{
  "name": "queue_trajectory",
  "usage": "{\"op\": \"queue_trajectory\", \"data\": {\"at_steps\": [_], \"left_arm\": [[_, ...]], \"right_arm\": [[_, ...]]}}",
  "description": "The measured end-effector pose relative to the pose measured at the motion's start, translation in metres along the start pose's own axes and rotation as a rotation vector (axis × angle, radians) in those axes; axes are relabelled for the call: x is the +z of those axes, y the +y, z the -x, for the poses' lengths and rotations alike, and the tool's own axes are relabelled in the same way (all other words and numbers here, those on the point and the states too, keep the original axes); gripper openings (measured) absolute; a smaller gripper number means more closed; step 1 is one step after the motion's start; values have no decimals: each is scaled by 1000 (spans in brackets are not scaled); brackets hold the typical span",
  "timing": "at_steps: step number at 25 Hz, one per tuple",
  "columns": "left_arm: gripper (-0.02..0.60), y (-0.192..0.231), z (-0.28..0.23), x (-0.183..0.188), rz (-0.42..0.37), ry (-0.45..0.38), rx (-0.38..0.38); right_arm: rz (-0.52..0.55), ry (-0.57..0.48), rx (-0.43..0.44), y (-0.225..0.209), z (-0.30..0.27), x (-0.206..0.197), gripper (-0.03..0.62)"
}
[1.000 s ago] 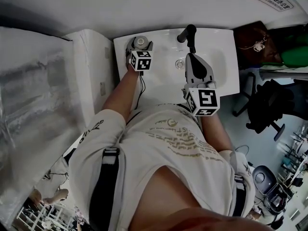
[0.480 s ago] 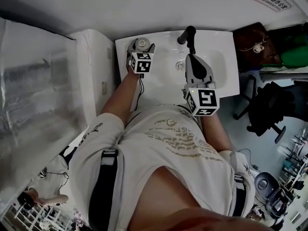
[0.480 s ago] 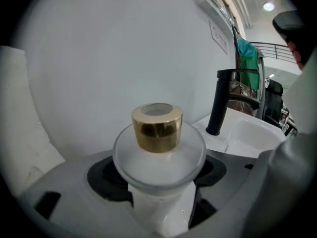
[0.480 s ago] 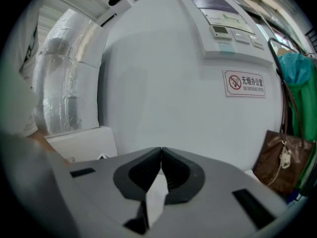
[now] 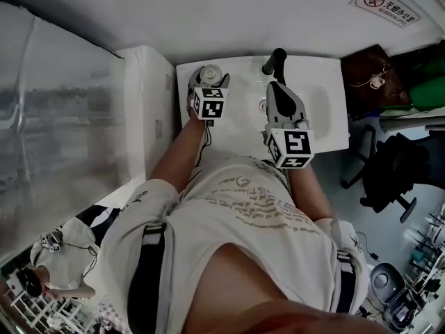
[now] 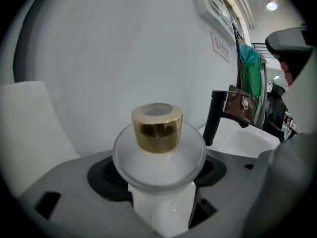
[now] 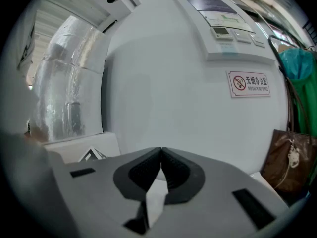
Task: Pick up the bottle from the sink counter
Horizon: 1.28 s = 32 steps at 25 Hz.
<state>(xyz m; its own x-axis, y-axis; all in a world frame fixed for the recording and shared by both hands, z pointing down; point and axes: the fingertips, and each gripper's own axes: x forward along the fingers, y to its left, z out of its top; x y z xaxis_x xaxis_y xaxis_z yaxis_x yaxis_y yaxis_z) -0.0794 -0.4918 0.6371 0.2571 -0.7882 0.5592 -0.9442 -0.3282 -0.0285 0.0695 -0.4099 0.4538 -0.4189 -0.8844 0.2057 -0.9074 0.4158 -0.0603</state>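
A frosted white bottle point(image 6: 159, 155) with a gold cap point(image 6: 156, 127) stands between the jaws of my left gripper point(image 6: 158, 177), which is shut on its body below the shoulder. In the head view the bottle point(image 5: 208, 74) sits at the sink counter's back left corner, with the left gripper point(image 5: 206, 89) just in front of it. My right gripper point(image 5: 281, 97) hovers over the basin near the black faucet point(image 5: 274, 61). In the right gripper view its jaws point(image 7: 161, 168) meet tip to tip with nothing held.
The white sink point(image 5: 323, 103) is set against a white wall. A white cabinet point(image 5: 146, 110) stands to its left. A brown bag point(image 5: 372, 72) and green cloth point(image 5: 424, 82) hang at the right. A black office chair point(image 5: 389, 165) stands nearby.
The head view has shifted, so the sink sits slightly lower and further right. Both grippers keep their places relative to the sink and bottle.
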Motion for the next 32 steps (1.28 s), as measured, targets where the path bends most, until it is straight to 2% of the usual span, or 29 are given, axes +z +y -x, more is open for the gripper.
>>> {"op": "queue_trajectory", "data": {"at_steps": [7, 10, 15, 20, 26, 32], "left_arm": [[354, 6, 38, 29, -48, -19, 19], [356, 10, 56, 41, -32, -15, 27], [356, 13, 85, 67, -11, -62, 39], [356, 9, 105, 88, 4, -91, 47], [356, 8, 121, 92, 18, -96, 56], [356, 10, 121, 77, 32, -89, 59]], "right_arm": [[-27, -46, 57, 10, -10, 7, 24], [-32, -53, 80, 15, -19, 10, 25], [-41, -76, 126, 26, -31, 17, 23], [-6, -143, 96, 26, -40, 29, 23], [7, -137, 116, 30, -47, 28, 23], [28, -108, 126, 34, -50, 19, 23]]}}
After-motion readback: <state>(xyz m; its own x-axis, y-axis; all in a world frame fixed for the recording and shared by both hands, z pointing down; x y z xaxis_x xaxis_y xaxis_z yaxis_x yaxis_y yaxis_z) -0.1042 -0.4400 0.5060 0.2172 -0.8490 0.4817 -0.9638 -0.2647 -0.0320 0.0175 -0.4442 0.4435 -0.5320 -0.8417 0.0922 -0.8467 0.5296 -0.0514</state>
